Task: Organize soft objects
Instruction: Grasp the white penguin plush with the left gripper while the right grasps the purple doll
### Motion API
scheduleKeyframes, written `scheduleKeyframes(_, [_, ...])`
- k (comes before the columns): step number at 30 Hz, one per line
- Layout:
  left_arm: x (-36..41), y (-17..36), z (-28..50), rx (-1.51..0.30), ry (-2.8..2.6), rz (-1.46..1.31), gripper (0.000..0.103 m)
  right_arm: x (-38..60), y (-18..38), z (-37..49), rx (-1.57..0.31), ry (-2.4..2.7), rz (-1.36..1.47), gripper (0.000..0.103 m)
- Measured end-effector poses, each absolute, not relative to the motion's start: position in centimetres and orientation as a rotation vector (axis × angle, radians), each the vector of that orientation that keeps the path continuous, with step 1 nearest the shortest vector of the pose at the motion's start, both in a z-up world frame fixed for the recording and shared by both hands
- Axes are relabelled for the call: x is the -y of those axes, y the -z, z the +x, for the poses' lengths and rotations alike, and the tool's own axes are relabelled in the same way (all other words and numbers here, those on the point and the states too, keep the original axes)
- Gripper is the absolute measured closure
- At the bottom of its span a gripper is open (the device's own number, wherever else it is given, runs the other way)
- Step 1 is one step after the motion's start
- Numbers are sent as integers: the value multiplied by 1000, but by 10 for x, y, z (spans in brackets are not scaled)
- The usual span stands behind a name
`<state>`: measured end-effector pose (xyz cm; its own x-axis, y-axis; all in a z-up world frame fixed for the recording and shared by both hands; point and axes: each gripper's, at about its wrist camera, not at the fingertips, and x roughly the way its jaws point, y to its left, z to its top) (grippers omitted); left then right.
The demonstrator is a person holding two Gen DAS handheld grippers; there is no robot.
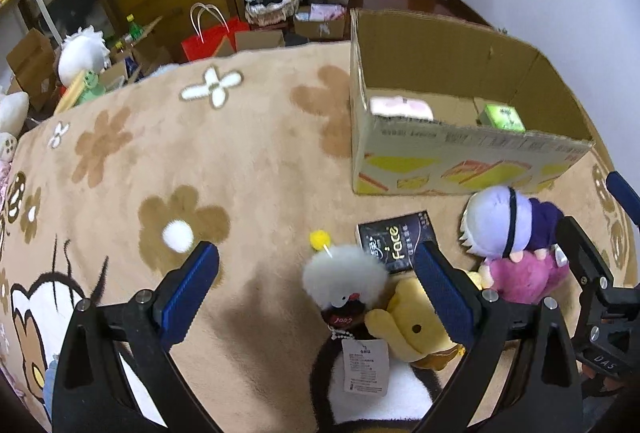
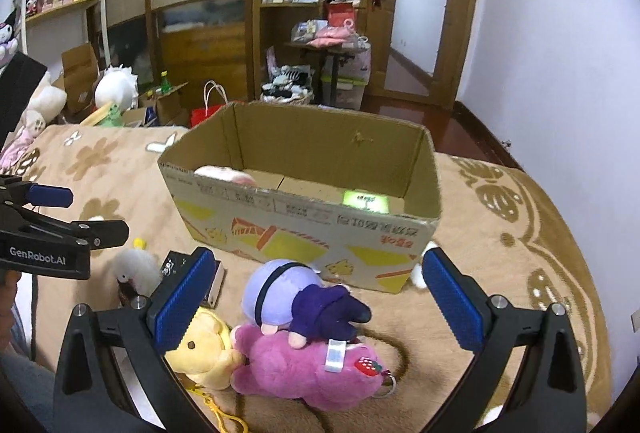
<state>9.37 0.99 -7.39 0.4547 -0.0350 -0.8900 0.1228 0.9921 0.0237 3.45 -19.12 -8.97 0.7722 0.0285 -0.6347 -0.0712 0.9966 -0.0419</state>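
Four plush toys (image 2: 304,373) beside one cardboard box (image 2: 304,233).

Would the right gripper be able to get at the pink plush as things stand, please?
Probably yes. The right gripper is open just above the pink plush, but the purple doll lies on top of it, so a grasp from above may catch the doll too.

Fuzzy pink plush bear (image 2: 316,373); matt corrugated cardboard box (image 2: 304,233); fleecy tan blanket (image 1: 256,153); glossy wood floor (image 2: 452,129).
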Motion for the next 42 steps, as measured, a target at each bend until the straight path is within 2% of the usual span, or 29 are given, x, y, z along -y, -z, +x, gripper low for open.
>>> scheduleKeyframes(12, [-4,116,116,-1257,99,72,6,189,127,62,-790,-72,-83,0])
scheduleKeyframes(23, [-10,138,123,-1307,65,59,7,192,153,77,-865,-92,-66,0])
scheduleKeyframes(25, [-11,142,125,-1328,83,38,22,188,160,78,-880,-96,-77,0])
scheduleKeyframes(29, [-10,144,128,-1335,128,4,31,183,168,79,-904,-96,-103,0])
scheduleKeyframes(31, [-9,144,128,-1335,140,5,41,181,170,79,-905,-94,-113,0])
scheduleKeyframes(37, [-1,145,126,-1332,178,25,60,181,172,79,-904,-88,-78,1])
scheduleKeyframes(42, [3,145,126,-1329,189,27,64,180,173,81,-908,-91,-71,2])
